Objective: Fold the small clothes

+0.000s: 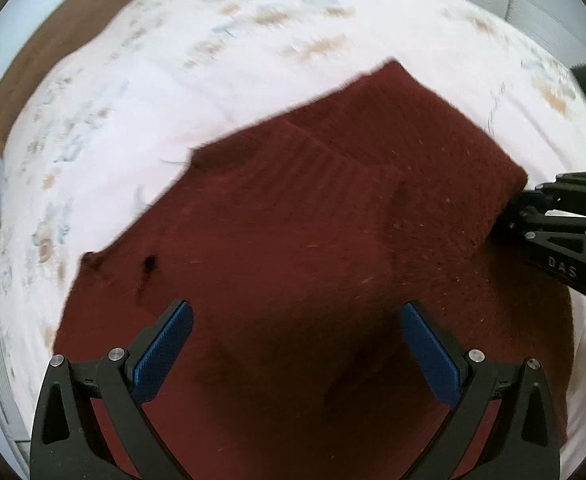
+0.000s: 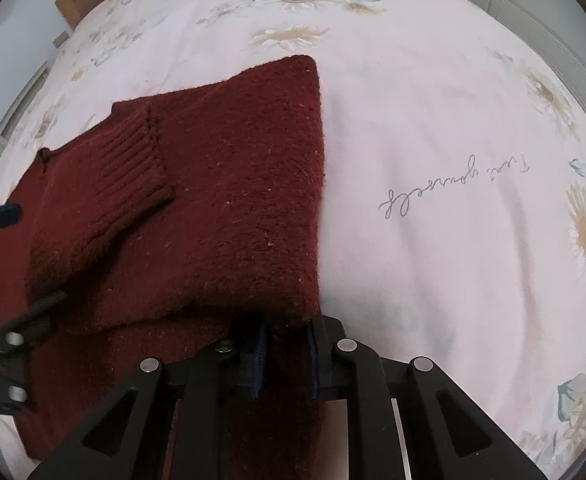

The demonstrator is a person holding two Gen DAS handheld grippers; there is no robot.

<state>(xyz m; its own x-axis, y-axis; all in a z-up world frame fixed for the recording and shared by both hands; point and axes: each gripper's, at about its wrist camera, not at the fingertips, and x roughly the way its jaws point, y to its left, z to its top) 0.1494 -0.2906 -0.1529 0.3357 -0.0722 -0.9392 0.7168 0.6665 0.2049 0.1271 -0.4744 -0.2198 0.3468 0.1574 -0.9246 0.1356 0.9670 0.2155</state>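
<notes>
On floral bedsheet (image 2: 433, 128): maroon knit sweater (image 2: 233, 200), ribbed cuff (image 2: 133, 160).

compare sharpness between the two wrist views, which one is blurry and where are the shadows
Left wrist view: motion-smeared, the floral bedsheet print streaks, and a dark shadow lies on the maroon sweater between the open left gripper fingers. Right wrist view: sharp, knit texture clear; fisheye bends the edges.

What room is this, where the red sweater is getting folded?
Probably a bedroom. The red sweater lies on a soft white bedspread printed with daisies, and a wooden headboard seems to show past its far edge.
</notes>
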